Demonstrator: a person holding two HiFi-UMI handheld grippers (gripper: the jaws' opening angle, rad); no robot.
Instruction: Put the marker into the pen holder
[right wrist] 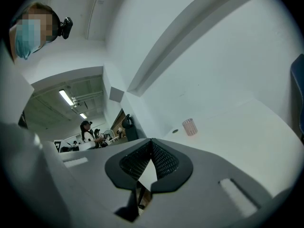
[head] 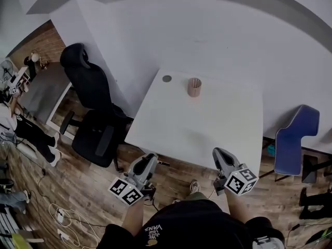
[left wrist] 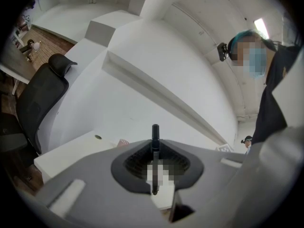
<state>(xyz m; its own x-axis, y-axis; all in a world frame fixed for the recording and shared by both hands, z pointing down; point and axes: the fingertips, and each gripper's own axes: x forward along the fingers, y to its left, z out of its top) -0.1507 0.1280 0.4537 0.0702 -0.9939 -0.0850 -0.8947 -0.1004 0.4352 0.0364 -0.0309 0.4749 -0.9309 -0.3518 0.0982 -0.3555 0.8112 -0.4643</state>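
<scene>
Within left tool's [left wrist: 155, 152] grip, one marker [left wrist: 155, 134]; right tool [right wrist: 151, 145] closed; one pen holder [head: 194, 87].

Black marker [left wrist: 155, 141] upright, pen holder [head: 194, 87] apart

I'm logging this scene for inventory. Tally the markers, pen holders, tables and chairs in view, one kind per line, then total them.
Markers: 1, the marker
Pen holders: 1, the pen holder
Tables: 1, the white table
Chairs: 2, the black office chair and the blue chair
Total: 5
</scene>
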